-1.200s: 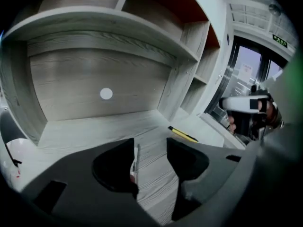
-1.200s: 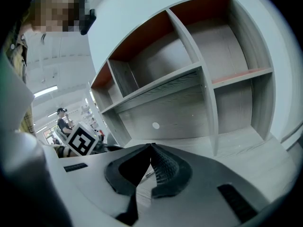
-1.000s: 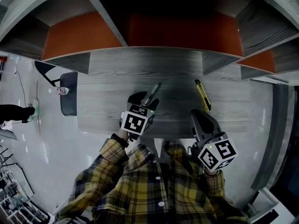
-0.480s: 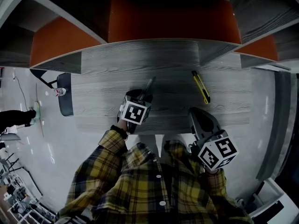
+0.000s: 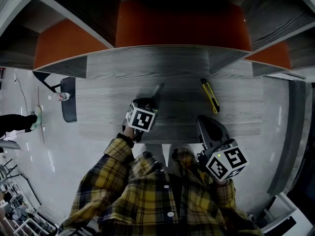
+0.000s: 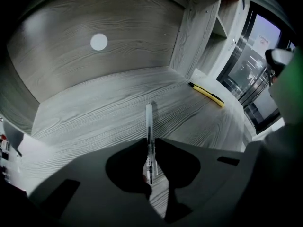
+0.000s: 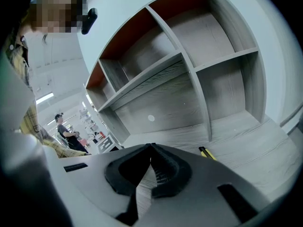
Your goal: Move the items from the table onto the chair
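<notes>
A slim pen [image 6: 149,122] lies on the grey wood table [image 5: 113,112], pointing away from me. My left gripper [image 6: 150,148] is closing on its near end; the jaw tips press the barrel from both sides. In the head view the pen [image 5: 157,90] sticks out ahead of the left gripper [image 5: 149,103]. A yellow utility knife [image 5: 209,95] lies to the right, also seen as a yellow utility knife [image 6: 207,93] in the left gripper view. My right gripper [image 5: 206,127] hangs at the table's near edge, shut and empty, short of the knife [image 7: 207,153].
A dark chair [image 5: 69,100] stands left of the table with a small bottle [image 5: 62,96] on it. Shelving with orange back panels [image 5: 182,26] rises behind the table. A person [image 7: 66,129] stands far off in the room.
My left gripper has slid forward over the pen's near end and its jaws have come together on it. The right gripper has stayed put.
</notes>
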A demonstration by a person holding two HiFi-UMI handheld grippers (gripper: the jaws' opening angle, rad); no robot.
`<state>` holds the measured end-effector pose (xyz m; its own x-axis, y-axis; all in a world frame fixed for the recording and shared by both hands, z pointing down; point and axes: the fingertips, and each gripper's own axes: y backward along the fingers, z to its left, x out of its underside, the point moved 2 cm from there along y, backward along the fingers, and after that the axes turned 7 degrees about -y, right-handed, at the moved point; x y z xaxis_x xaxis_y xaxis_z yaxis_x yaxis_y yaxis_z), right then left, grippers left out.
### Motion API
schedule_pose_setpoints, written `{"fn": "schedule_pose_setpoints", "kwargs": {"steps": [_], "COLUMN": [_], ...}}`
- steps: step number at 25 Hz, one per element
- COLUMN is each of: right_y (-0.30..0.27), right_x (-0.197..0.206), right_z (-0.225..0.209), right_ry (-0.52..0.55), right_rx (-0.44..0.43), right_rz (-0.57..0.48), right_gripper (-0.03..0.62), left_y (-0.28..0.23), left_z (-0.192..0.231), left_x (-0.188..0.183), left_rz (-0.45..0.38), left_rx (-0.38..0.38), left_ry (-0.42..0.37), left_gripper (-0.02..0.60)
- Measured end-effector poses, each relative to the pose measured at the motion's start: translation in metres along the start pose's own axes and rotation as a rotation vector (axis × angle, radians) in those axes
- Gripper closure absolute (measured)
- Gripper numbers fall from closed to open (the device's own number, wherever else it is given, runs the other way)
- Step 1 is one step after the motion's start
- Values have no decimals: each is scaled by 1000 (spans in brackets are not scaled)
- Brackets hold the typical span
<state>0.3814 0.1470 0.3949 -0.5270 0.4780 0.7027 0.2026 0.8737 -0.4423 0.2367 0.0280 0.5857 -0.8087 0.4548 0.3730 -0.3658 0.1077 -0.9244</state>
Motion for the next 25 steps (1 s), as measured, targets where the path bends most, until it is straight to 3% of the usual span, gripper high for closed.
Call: {"fn": "schedule_pose_setpoints", "kwargs": {"steps": [7, 9, 12, 19, 25], "right_y": [1, -3, -15, -47, -87], "right_x": [-4, -5, -9, 0, 21], "right_z": [12, 18, 33, 86, 160], "right_ry": [37, 62, 114, 183, 273], "right_rx": [-45, -82, -164, -307, -431], "right_rz": [1, 10, 31, 119, 211], "right_gripper": [576, 576, 576, 576, 576], "left_y": [33, 49, 75, 130, 180], "left_z": [0, 0, 14, 54, 104], "left_x": [-8, -9, 1, 70, 144], "left_rz": [-90, -133, -190, -247, -309], "left_rx": [-3, -3, -62, -197, -298], "left_ry": [76, 118, 193, 405, 603], "left_gripper": [525, 525, 525, 526, 526]}}
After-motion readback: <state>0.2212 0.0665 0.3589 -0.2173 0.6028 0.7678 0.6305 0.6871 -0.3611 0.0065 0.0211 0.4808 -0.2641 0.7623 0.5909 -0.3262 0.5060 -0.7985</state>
